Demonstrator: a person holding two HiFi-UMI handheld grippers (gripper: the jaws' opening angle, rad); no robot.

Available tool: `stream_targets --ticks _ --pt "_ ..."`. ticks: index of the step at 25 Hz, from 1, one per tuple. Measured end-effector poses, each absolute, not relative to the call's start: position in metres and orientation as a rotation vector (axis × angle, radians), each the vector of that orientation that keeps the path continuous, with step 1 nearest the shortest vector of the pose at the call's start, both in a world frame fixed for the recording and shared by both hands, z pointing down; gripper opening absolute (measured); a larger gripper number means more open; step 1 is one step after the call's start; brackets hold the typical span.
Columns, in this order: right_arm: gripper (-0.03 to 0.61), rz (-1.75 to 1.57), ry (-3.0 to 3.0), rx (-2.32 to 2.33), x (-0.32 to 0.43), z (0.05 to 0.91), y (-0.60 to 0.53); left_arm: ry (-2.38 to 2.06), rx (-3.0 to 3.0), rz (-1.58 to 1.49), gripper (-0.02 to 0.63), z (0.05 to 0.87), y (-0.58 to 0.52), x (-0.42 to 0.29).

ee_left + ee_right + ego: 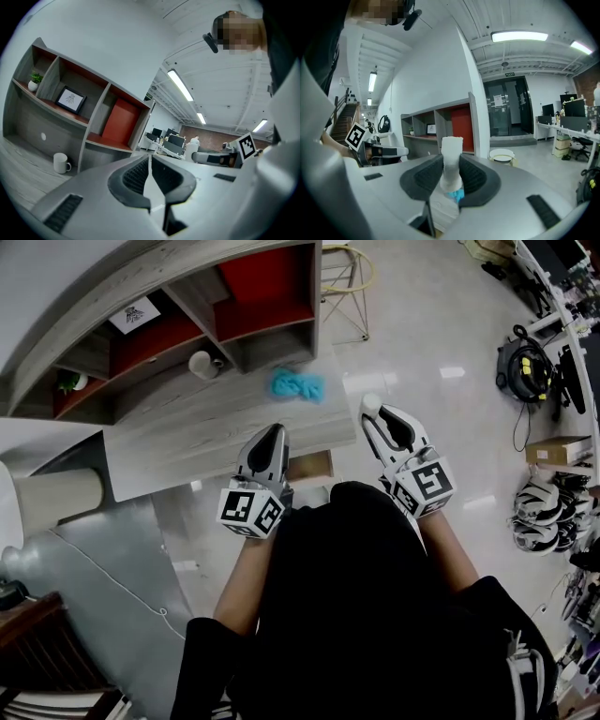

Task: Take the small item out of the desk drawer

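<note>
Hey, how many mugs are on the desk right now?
1. A white mug stands on the desk at the foot of the shelf unit, left of the blue cloth. The desk's near edge is blocked from view, so another may be hidden.

We are seeing the mug (202,364) sitting on the desk (206,427), before the shelves (199,313). The cloth (298,384) is lying to its right.

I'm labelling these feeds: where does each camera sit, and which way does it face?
Head view: on the person's head, looking steeply down at the desk; forearms, left gripper and right gripper show.
Left gripper view: on the left gripper, facing the shelf unit over shut jaws.
Right gripper view: on the right gripper, jaws clamping a small white item.
Shared: both gripper views show the shelf unit.
</note>
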State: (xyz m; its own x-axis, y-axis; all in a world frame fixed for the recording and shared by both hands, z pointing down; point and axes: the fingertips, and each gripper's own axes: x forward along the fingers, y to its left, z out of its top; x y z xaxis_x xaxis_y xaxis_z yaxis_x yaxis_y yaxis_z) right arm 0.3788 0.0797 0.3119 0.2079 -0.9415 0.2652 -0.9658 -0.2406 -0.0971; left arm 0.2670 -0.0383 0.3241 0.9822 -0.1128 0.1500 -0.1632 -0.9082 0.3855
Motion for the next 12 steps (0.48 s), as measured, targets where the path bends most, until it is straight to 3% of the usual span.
stream_targets --ticks 12 --pt "0.107 0.396 -2.01 2.285 0.3805 0.312 0.0693 -0.328 2.687 0.148 0.025 0.3251 -0.0412 0.2695"
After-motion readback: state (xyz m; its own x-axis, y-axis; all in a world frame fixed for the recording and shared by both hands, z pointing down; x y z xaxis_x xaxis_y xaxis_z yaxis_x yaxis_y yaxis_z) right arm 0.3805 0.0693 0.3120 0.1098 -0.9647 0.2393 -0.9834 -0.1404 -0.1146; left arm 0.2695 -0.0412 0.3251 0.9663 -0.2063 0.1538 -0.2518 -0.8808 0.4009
